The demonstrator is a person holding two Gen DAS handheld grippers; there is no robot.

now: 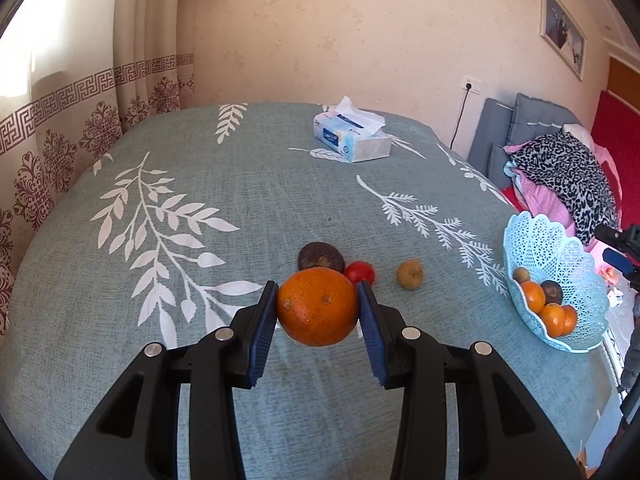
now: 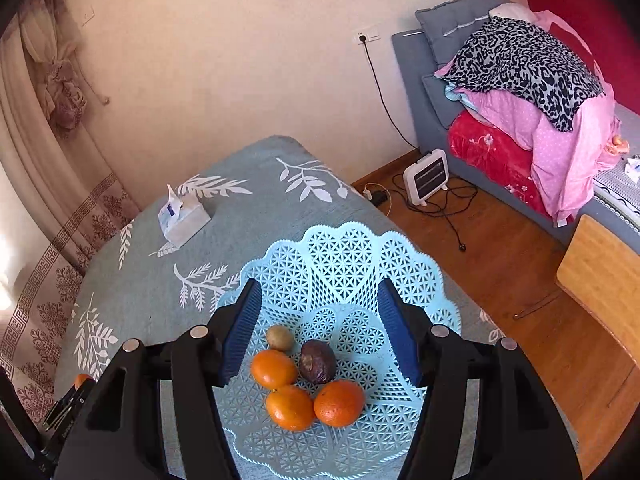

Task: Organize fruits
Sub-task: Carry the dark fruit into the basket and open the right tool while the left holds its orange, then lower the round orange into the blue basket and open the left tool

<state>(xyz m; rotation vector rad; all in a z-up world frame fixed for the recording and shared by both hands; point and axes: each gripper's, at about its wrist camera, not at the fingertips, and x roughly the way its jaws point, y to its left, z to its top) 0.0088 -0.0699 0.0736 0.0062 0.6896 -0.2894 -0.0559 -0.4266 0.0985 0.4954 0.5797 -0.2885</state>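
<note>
The left gripper (image 1: 318, 300) held an orange (image 1: 318, 306) clamped between its blue pads above the leaf-printed tablecloth (image 1: 200, 184), the fruit's stem dimple turned toward the camera; being round, it showed no long axis. The right gripper (image 2: 316, 320) stood wide with nothing between its fingers, over the pale blue lattice basket (image 2: 344, 248) near the table's edge. In the basket lay three oranges, a small greenish fruit (image 2: 279, 337) and a dark avocado (image 2: 317, 361) whose long axis ran roughly away from the camera.

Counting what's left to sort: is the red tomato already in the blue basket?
No. The red tomato still lies on the tablecloth, behind the orange held in the left claw, far from the basket.
</note>
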